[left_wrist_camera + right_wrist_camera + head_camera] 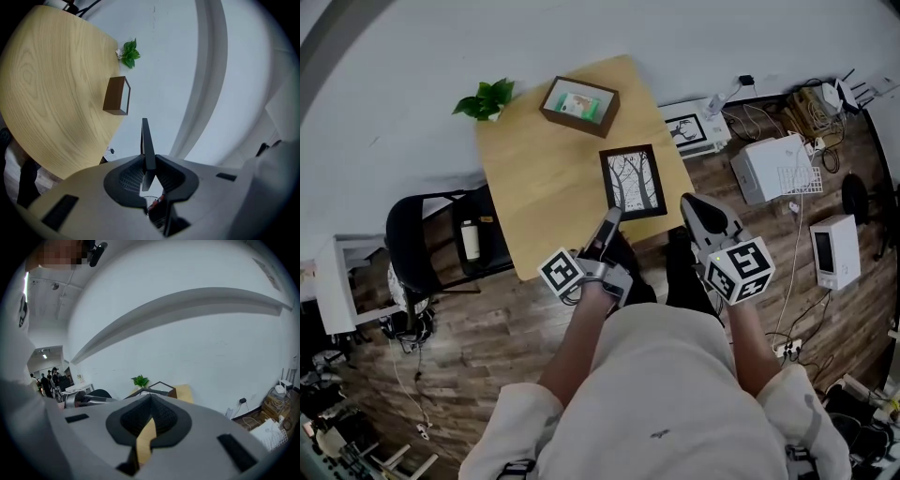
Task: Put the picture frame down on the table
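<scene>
Here, a person stands at the near edge of a light wooden table (539, 202) with a two-jaw gripper in each hand.

**Left gripper** (610, 218): the jaws are clamped on the lower left corner of the picture frame (633, 181). The left gripper view shows the frame edge-on, as a thin dark strip rising from between the ribbed pads.

**Picture frame**: a black frame around a print of bare trees, its face turned up toward the person. In the head view it sits at about 4 o'clock on the table top, over the near right edge. The left gripper view shows the table surface spread broadly beside the strip, so the frame is tilted against the top, not flat on it. Whether its lower edge touches the wood cannot be told.

**Right gripper** (688, 201): it hangs just off the table's right edge, at 3 o'clock from the frame and apart from it. Its jaws are together at the tips with nothing between them.

**Other items on the table**: a brown shadow box (578, 105) with a green and white insert lies at 11 o'clock from the frame, near the far edge. A small green plant (487, 98) stands at the far left corner, against the white wall.

**Floor**: a black folding chair (422, 230) carrying a white bottle (470, 239) stands at 9 o'clock from the table.
</scene>
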Action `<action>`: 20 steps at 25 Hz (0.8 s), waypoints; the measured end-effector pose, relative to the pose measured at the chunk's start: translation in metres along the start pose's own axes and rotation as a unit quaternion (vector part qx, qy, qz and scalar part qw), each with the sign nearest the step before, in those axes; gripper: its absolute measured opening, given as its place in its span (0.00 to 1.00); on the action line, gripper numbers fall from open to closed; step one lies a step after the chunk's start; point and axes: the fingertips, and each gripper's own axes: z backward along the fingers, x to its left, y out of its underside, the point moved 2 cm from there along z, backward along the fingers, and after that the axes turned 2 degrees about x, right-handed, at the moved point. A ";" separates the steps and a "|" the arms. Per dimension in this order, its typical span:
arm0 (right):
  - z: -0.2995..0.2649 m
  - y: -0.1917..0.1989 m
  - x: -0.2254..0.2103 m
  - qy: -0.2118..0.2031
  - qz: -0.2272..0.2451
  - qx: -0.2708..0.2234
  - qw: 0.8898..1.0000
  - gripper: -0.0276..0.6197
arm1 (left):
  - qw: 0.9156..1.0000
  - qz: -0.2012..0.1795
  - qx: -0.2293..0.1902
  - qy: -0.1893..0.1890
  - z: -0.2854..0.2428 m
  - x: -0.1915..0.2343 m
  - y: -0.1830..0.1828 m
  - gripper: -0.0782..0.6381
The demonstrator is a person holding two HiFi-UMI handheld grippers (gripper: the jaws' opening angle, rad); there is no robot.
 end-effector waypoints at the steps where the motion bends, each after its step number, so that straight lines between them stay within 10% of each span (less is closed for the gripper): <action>1: -0.002 -0.002 -0.003 -0.004 0.001 -0.001 1.000 0.04 | 1.000 0.000 -0.003 0.000 -0.003 -0.001 0.000 0.21; 20: -0.032 -0.034 -0.097 -0.092 0.027 0.015 0.995 0.04 | 0.993 0.003 -0.114 -0.031 -0.072 0.016 0.007 0.21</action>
